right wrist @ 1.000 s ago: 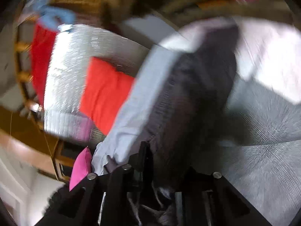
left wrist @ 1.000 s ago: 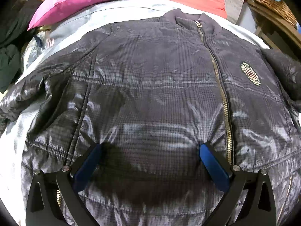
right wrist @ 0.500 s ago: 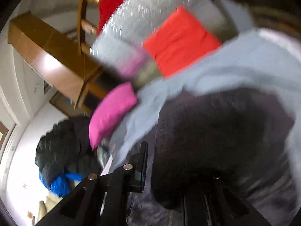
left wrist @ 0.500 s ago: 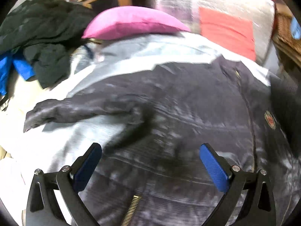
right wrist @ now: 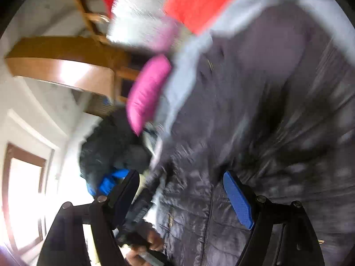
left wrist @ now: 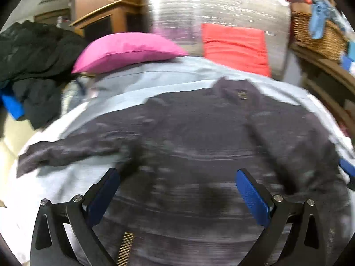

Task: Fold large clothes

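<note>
A dark, shiny quilted jacket (left wrist: 199, 146) lies front up on a pale blue sheet (left wrist: 155, 86). One sleeve (left wrist: 66, 150) stretches out to the left, and the other sleeve (left wrist: 288, 141) lies folded across the chest. My left gripper (left wrist: 176, 177) hovers open above the jacket's lower body, with nothing between its blue pads. In the right wrist view the jacket (right wrist: 266, 133) fills the right half. My right gripper (right wrist: 180, 177) is over its edge with its jaws opening, and the pads press on no cloth. A hand (right wrist: 153, 239) shows low down.
At the head of the bed lie a pink pillow (left wrist: 128, 51) and a red cushion (left wrist: 235, 44) against a silver-wrapped board (left wrist: 210, 6). A heap of black clothes (left wrist: 37, 66) sits at the left, and a wicker basket (left wrist: 315, 35) on wooden furniture at the right.
The right gripper was shut on jacket cloth while swinging across the bed; now its jaws stand apart and the cloth is let go. The left gripper has risen and tilted up, still open.
</note>
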A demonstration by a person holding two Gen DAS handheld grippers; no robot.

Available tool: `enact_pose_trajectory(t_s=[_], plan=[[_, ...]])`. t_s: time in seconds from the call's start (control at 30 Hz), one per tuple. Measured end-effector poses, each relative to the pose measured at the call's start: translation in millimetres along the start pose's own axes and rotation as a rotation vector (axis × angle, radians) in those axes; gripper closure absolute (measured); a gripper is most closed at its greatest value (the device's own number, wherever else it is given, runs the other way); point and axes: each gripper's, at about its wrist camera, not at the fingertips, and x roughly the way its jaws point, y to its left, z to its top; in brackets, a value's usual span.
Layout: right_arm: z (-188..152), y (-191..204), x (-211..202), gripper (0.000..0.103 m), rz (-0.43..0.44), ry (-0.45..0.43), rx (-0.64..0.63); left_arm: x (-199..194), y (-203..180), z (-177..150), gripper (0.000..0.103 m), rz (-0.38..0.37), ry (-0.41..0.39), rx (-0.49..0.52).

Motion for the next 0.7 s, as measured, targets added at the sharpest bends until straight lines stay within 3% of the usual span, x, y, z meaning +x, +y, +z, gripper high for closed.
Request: enact_pose_trajectory(t_s=[0.03,0.07,0.17,0.2,0.27,0.37,0.5,0.53,0.57,0.63,0.7], plan=[[12,-7,-19,0.018,-0.044,-0.107,0.010,-2,-14,2,0.000,-0.024,0.008,0.012],[20,-13,-27,0.018,-0.080,-0.152,0.020,-1,-29,5,0.000,-0.048,0.029,0.029],[42,-42,-33,0.018,-0.261,-0.208,0.078,7,-76,14,0.000,-0.096,0.089,0.087],[46,-52,-31,0.019,-0.289,-0.210,0.116,11,-95,17,0.000,-0.095,0.100,0.122],[57,-73,-29,0.025,-0.257,-0.223,0.220,18,-127,19,0.000,-0.087,0.107,0.195],[64,-85,-23,0.034,-0.298,-0.204,0.258,31,-174,20,0.000,-0.032,0.099,0.324],[67,-94,-11,0.044,-0.339,-0.153,0.313,50,-208,23,0.000,0.051,0.051,0.437],[68,-98,-7,0.048,-0.349,-0.132,0.329,57,-212,25,0.005,0.065,0.058,0.454],[66,-100,0,0.056,-0.370,-0.105,0.332,61,-212,26,0.024,0.064,0.069,0.456],[73,-106,-6,0.058,-0.390,-0.097,0.318,70,-212,30,0.056,0.023,0.114,0.449],[74,-104,-3,0.059,-0.408,-0.089,0.301,69,-200,36,0.065,0.004,0.119,0.414]])
